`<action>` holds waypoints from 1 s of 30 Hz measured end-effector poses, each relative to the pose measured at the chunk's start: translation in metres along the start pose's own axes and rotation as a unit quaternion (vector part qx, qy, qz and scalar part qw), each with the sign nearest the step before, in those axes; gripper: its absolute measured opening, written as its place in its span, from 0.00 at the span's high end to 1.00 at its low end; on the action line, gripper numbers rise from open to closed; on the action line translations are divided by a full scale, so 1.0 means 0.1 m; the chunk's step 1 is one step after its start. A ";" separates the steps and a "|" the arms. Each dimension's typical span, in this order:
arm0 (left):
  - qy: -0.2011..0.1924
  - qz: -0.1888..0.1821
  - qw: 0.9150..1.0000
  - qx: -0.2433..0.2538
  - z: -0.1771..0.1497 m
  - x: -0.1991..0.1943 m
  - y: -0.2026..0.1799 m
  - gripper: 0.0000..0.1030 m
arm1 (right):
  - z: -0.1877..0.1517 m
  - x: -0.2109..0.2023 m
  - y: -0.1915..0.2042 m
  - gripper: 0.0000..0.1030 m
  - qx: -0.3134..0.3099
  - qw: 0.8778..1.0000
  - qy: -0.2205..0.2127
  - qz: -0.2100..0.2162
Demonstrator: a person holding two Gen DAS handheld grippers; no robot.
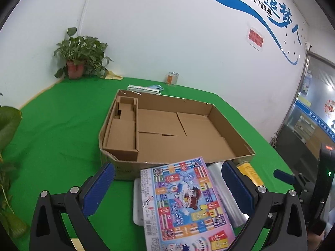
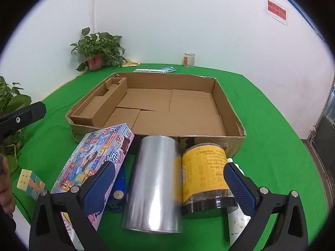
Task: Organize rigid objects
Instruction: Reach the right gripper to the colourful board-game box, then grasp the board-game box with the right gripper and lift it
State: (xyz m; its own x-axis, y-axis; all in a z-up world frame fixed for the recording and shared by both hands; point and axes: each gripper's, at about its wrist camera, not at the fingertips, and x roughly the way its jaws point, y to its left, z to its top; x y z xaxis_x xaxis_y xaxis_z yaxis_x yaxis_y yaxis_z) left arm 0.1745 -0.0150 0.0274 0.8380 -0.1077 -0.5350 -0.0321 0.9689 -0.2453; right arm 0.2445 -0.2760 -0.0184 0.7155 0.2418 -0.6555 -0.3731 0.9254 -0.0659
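An open cardboard tray box (image 1: 228, 125) lies on the green table, with a narrow cardboard insert along its left side. In front of it lie a colourful game box (image 1: 184, 205), a silver can (image 1: 226, 190) on its side and a yellow-labelled jar (image 1: 249, 173). My left gripper (image 1: 167, 173) is open above the game box without touching it. My right gripper (image 2: 168, 170) is open over the silver can (image 2: 155, 184) and the yellow jar (image 2: 205, 173), pads apart from both. The game box (image 2: 94, 163) leans at its left. A puzzle cube (image 2: 31, 183) sits further left.
A blue tool (image 2: 119, 190) lies under the game box and a white bottle (image 2: 236, 223) beside the jar. A potted plant (image 2: 98, 50), a glass jar (image 2: 189, 59) and flat items (image 2: 155, 70) stand behind the tray. Leaves (image 2: 12, 100) and a hand (image 2: 5, 188) fill the left edge.
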 end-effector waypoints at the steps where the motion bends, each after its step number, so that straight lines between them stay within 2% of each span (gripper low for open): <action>1: 0.003 -0.003 1.000 -0.003 -0.01 0.00 -0.01 0.00 | -0.02 -0.01 0.01 0.00 0.000 1.000 0.001 0.003; 9: 0.008 -0.005 1.000 0.009 -0.09 -0.08 -0.06 0.02 | -0.10 -0.07 0.10 0.00 -0.008 1.000 -0.001 0.024; 10: 0.009 -0.010 1.000 0.005 -0.10 -0.08 -0.03 0.11 | -0.11 -0.07 0.11 0.02 -0.011 1.000 -0.003 0.026; 11: 0.012 -0.020 1.000 -0.002 -0.11 -0.09 -0.01 0.23 | -0.12 -0.08 0.13 0.12 -0.015 0.999 -0.004 0.033; 12: 0.022 -0.037 0.999 -0.011 -0.12 -0.07 0.02 0.57 | -0.13 -0.08 0.16 0.29 -0.022 0.999 -0.003 0.043; 13: 0.037 -0.055 0.998 -0.019 -0.12 -0.03 0.05 0.81 | -0.14 -0.08 0.19 0.35 -0.025 0.999 0.000 0.046; 14: 0.049 -0.061 0.997 -0.024 -0.12 0.01 0.07 0.83 | -0.14 -0.08 0.20 0.36 -0.027 0.998 0.000 0.050; 15: 0.053 -0.060 0.996 -0.026 -0.13 0.02 0.09 0.82 | -0.15 -0.08 0.21 0.35 -0.025 0.998 -0.002 0.060; 16: 0.050 -0.054 0.997 -0.021 -0.14 0.02 0.09 0.70 | -0.15 -0.09 0.22 0.33 -0.021 0.997 -0.003 0.071; 17: 0.050 -0.050 0.997 -0.016 -0.14 0.02 0.09 0.52 | -0.15 -0.09 0.22 0.25 -0.020 0.997 -0.002 0.077; 18: 0.059 -0.046 0.997 -0.016 -0.14 0.04 0.10 0.00 | -0.15 -0.09 0.24 0.13 -0.019 0.996 -0.002 0.083; 19: 0.059 -0.047 0.997 -0.023 -0.16 0.05 0.12 0.02 | -0.15 -0.09 0.24 0.11 -0.018 0.996 -0.005 0.089; 21: 0.074 -0.059 0.995 -0.042 -0.18 0.13 0.18 0.01 | -0.15 -0.08 0.24 0.00 -0.013 0.995 -0.010 0.101; 24: 0.106 -0.047 0.991 -0.065 -0.22 0.28 0.29 0.01 | -0.13 -0.12 0.23 0.00 -0.003 0.992 -0.021 0.128; 26: 0.115 -0.045 0.990 -0.072 -0.24 0.35 0.35 0.01 | -0.12 -0.14 0.24 0.00 -0.009 0.992 -0.023 0.127; 30: 0.141 -0.072 0.984 -0.085 -0.32 0.46 0.44 0.01 | -0.14 -0.08 0.29 0.00 -0.032 0.990 0.004 0.136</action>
State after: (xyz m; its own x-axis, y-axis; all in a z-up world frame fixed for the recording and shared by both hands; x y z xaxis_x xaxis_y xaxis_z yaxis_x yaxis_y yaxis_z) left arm 0.1946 0.0155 -0.0340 0.6569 -0.3215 -0.6820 -0.0352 0.8905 -0.4537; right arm 0.2198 -0.2548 -0.0254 0.5795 0.4764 -0.6612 -0.5874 0.8066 0.0662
